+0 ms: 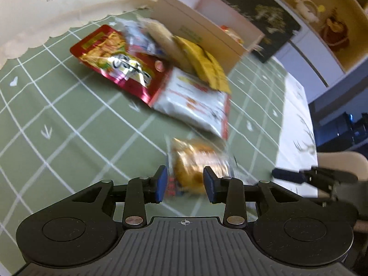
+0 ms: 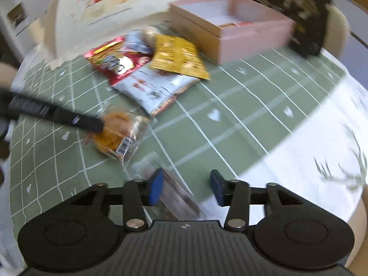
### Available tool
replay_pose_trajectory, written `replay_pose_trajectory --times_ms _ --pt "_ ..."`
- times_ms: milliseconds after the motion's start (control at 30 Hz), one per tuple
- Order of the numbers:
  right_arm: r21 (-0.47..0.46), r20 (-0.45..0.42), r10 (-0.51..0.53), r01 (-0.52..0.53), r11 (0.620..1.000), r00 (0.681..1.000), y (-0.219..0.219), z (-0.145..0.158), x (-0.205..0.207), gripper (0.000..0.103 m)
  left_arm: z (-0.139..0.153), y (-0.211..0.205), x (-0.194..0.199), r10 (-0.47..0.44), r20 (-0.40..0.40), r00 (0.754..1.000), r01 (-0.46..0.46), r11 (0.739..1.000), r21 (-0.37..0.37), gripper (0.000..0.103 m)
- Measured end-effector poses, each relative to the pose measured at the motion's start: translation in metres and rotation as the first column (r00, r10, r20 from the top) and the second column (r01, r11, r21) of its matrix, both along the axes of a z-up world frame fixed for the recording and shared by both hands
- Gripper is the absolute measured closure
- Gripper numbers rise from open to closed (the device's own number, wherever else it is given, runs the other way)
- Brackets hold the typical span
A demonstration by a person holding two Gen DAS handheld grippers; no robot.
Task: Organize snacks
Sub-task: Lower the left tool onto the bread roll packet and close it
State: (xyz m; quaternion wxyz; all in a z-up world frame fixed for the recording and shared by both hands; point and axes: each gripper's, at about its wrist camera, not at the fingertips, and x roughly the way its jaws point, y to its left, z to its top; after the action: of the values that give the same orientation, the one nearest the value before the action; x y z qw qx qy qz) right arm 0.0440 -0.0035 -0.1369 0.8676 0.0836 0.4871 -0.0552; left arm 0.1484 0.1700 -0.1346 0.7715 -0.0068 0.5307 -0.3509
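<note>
Over green tabletop (image 1: 69,138): left tongs (image 1: 185,184) apart, straddling orange pastry packet (image 1: 197,158); right tongs (image 2: 186,189) apart above clear wrapper (image 2: 174,195). Picking step; next, close, carry to pink box (image 2: 253,34).

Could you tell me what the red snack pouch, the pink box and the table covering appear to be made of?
Red snack pouch: likely metallised plastic film, glossy, judging by its bright mirror-like glints and crinkles.
Pink box: probably rigid cardboard, matte, with straight thick walls and no shine.
Table covering: seems a soft cloth or vinyl sheet, matte green with a white printed grid; motion blur leaves the weave unclear.
</note>
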Motion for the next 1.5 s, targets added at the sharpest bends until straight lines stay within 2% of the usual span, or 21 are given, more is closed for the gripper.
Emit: replay_pose_trajectory --times_ms 100,167,267,367,433,500,567,667,733,800,867,900,933,967,1000,1067,1233,1300,1367,1400,1500 --pt "-0.027 0.005 0.052 -0.051 0.998 0.999 0.004 0.0 -0.013 0.048 0.002 0.013 -0.026 0.036 -0.012 0.999 -0.036 0.999 -0.038 0.065" --pt "-0.059 0.0 0.112 -0.112 0.992 0.994 0.008 -0.005 -0.017 0.038 0.002 0.028 -0.046 0.095 -0.019 0.995 -0.096 0.993 -0.062 0.065" --pt "-0.071 0.033 0.191 -0.188 0.98 0.981 0.012 -0.01 -0.028 0.036 -0.003 0.044 -0.075 0.196 -0.013 0.98 -0.197 0.977 -0.08 0.065" --pt "-0.097 0.111 0.197 -0.186 0.978 0.974 0.011 -0.018 -0.047 0.031 -0.013 0.048 -0.112 0.276 -0.049 0.96 -0.279 0.957 -0.08 0.067" --pt "-0.096 0.162 0.196 -0.182 0.979 0.967 0.009 -0.022 -0.064 0.03 -0.019 0.042 -0.136 0.27 -0.048 0.962 -0.274 0.956 -0.109 0.07" --pt "-0.109 0.233 0.192 -0.17 0.979 0.953 0.007 -0.028 -0.084 0.028 -0.019 0.029 -0.159 0.255 0.029 0.966 -0.251 0.963 -0.102 0.071" --pt "-0.117 0.284 0.159 -0.13 0.985 0.946 0.004 -0.032 -0.101 0.027 -0.02 0.019 -0.176 0.258 0.071 0.963 -0.251 0.963 -0.097 0.071" --pt "-0.131 0.321 0.148 -0.111 0.985 0.936 0.002 -0.037 -0.124 0.024 -0.022 0.009 -0.2 0.25 0.118 0.961 -0.24 0.966 -0.099 0.072" --pt "-0.146 0.333 0.144 -0.1 0.984 0.932 0.0 -0.039 -0.133 0.02 -0.023 0.001 -0.22 0.211 0.209 0.955 -0.201 0.977 -0.07 0.072" --pt "-0.154 0.337 0.151 -0.104 0.982 0.929 -0.001 -0.039 -0.136 0.018 -0.026 -0.009 -0.24 0.132 0.361 0.923 -0.137 0.99 -0.012 0.072" --pt "-0.158 0.312 0.167 -0.123 0.98 0.935 -0.003 -0.037 -0.133 0.017 -0.031 -0.014 -0.252 0.077 0.451 0.889 -0.1 0.995 0.026 0.072" --pt "-0.152 0.285 0.173 -0.134 0.979 0.943 -0.004 -0.034 -0.13 0.017 -0.03 -0.016 -0.251 0.077 0.444 0.893 -0.103 0.994 0.035 0.072" --pt "-0.143 0.237 0.188 -0.157 0.977 0.953 -0.005 -0.03 -0.123 0.017 -0.025 -0.017 -0.244 0.085 0.396 0.914 -0.106 0.994 0.032 0.075" --pt "-0.128 0.197 0.211 -0.188 0.974 0.957 -0.006 -0.024 -0.117 0.018 -0.018 -0.016 -0.232 0.1 0.303 0.948 -0.109 0.994 0.014 0.079" --pt "-0.105 0.187 0.228 -0.211 0.972 0.956 -0.008 -0.02 -0.114 0.018 -0.013 -0.016 -0.22 0.12 0.226 0.967 -0.121 0.993 -0.011 0.081" --pt "-0.079 0.205 0.24 -0.228 0.97 0.949 -0.012 -0.01 -0.106 0.018 0.004 -0.012 -0.198 0.156 0.148 0.977 -0.151 0.988 -0.04 0.081" --pt "-0.034 0.147 0.294 -0.292 0.956 0.944 -0.009 -0.002 -0.059 0.018 0.045 -0.007 -0.12 0.196 0.124 0.973 -0.19 0.98 -0.062 0.08" --pt "-0.044 0.124 0.296 -0.293 0.955 0.947 -0.006 -0.005 -0.044 0.018 0.057 -0.004 -0.09 0.198 0.159 0.967 -0.191 0.98 -0.058 0.079" --pt "-0.094 0.099 0.264 -0.256 0.962 0.959 -0.004 -0.01 -0.031 0.025 0.061 -0.003 -0.063 0.181 0.195 0.964 -0.179 0.983 -0.029 0.079" --pt "-0.106 0.1 0.234 -0.224 0.969 0.967 -0.008 -0.012 -0.027 0.026 0.061 -0.003 -0.049 0.174 0.194 0.965 -0.174 0.985 -0.018 0.079" --pt "-0.037 0.112 0.087 -0.084 0.996 0.99 -0.031 -0.013 -0.017 0.026 0.051 -0.003 -0.014 0.137 0.167 0.976 -0.135 0.991 -0.027 0.079"
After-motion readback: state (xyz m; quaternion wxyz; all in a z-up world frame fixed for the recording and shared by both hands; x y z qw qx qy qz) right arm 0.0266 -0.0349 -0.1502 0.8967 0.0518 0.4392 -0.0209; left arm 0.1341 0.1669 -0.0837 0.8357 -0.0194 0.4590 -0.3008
